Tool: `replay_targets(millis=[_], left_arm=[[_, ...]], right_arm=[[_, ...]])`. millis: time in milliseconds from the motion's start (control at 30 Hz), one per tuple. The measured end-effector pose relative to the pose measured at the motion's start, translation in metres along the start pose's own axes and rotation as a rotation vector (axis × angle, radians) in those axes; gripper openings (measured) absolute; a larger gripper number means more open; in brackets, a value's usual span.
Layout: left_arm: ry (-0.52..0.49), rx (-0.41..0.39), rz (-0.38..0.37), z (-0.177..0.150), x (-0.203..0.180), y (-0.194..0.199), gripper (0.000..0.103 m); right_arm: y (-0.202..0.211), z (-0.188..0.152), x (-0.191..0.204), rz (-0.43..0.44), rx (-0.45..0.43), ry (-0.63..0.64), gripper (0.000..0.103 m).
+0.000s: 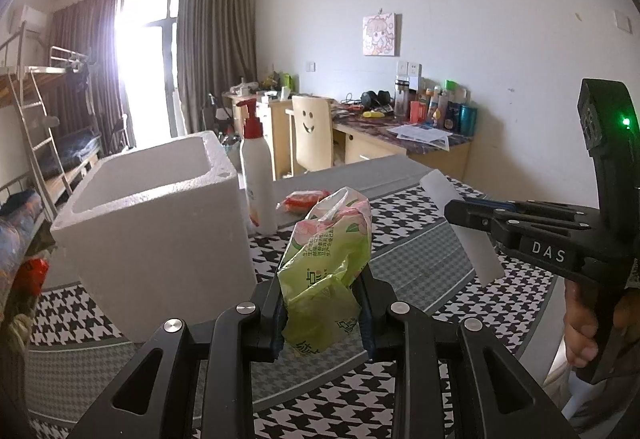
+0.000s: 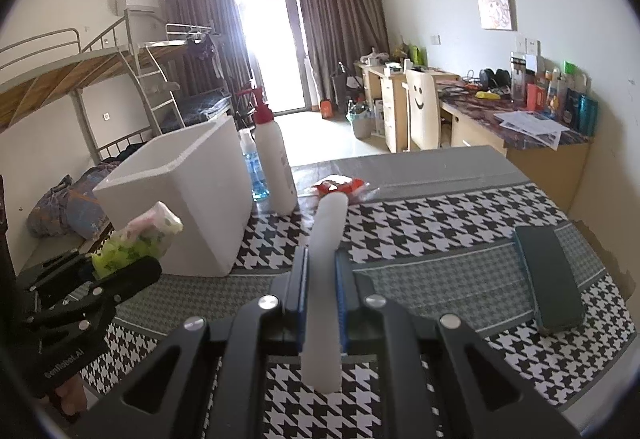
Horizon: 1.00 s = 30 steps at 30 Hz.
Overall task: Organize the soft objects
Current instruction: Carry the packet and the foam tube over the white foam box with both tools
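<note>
My left gripper (image 1: 322,303) is shut on a green and pink tissue pack (image 1: 328,259), held above the table just right of the white foam box (image 1: 160,223). My right gripper (image 2: 322,279) is shut on a white foam strip (image 2: 328,267), which sticks out in front and behind the jaws. In the left wrist view the right gripper (image 1: 472,217) shows at the right with the strip (image 1: 460,227). In the right wrist view the left gripper (image 2: 132,271) shows at the left with the tissue pack (image 2: 140,239) beside the foam box (image 2: 180,199).
A white pump bottle with a red top (image 1: 258,175) stands right of the box. A red packet (image 1: 304,199) lies behind it. A blue-liquid bottle (image 2: 252,167) and a dark green case (image 2: 548,275) show in the right wrist view. The table has a houndstooth cloth (image 2: 420,223).
</note>
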<state>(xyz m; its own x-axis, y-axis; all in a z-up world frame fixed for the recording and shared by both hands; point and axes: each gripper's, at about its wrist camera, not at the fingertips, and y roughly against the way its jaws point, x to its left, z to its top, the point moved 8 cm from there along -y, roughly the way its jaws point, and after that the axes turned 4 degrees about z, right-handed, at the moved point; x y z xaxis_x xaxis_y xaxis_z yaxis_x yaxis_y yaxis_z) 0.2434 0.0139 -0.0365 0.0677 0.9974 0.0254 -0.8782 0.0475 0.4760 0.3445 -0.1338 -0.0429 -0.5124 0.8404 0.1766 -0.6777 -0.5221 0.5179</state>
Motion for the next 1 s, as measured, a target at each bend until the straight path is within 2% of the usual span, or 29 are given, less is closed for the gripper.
replay_targets(millis=[1000], left_arm=[[-0.019, -0.082, 0.032, 0.041, 0.011, 0.003, 0.030]], right_arm=[[0.007, 0.047, 0.019, 0.034, -0.100, 0.077, 0.016]])
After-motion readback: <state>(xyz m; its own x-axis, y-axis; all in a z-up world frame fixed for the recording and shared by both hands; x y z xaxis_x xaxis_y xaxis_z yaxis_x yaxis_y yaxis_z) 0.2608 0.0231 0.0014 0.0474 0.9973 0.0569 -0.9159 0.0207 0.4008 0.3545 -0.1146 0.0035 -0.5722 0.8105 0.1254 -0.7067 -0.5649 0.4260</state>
